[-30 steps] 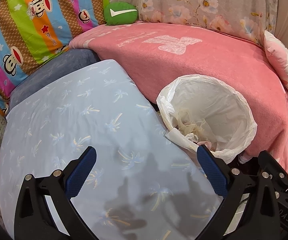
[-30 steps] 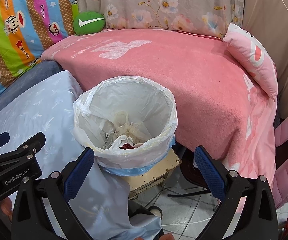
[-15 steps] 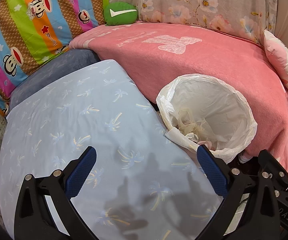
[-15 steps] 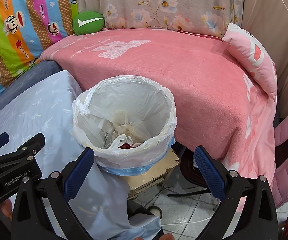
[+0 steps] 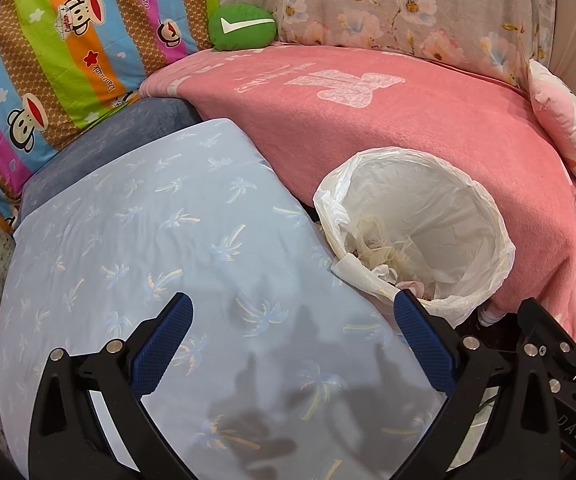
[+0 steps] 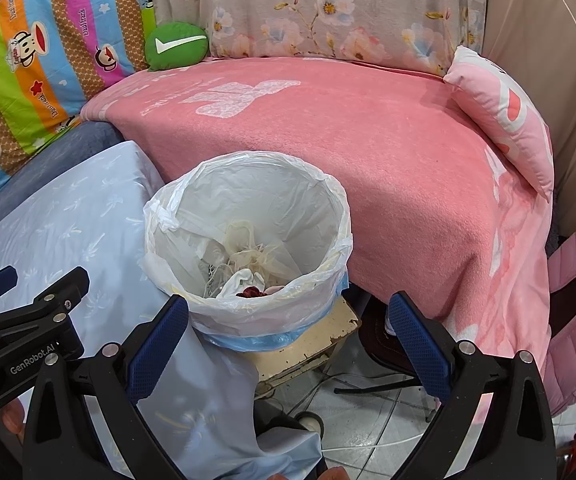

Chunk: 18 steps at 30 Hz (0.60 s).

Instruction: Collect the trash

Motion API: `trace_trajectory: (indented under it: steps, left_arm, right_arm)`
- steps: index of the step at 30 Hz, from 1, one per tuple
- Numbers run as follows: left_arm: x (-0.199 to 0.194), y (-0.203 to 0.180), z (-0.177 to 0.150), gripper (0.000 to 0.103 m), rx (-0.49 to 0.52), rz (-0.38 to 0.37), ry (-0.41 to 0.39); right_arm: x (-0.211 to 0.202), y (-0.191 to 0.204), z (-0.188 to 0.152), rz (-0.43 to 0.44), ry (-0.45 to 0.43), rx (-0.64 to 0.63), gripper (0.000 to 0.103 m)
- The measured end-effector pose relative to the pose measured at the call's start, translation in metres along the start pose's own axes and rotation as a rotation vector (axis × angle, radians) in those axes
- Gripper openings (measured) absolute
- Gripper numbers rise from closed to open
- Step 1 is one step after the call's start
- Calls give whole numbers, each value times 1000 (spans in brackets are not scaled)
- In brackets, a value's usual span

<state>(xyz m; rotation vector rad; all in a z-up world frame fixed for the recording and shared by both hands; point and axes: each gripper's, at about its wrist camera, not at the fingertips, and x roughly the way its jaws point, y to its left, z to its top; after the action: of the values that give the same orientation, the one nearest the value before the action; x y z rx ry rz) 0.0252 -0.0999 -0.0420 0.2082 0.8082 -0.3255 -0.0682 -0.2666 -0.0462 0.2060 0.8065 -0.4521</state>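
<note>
Nothing has moved: both claws, left (image 5: 292,320) and right (image 6: 288,318), gape wide, empty, near the bin (image 6: 248,240).

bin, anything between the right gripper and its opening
Nothing visible does. The right gripper is open and empty, with the bin just ahead between its fingertips in the right wrist view. The bin's mouth is uncovered, with crumpled trash low inside. The left gripper sits off to the side over the blue sheet.
</note>
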Motion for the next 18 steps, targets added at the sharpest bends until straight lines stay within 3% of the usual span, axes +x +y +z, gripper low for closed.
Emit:
trace_trajectory:
  steps: [18]
  left_arm:
    - [0, 2, 0, 96, -4, 5, 1]
  right_arm:
    - [0, -1, 0, -1, 1, -1, 97]
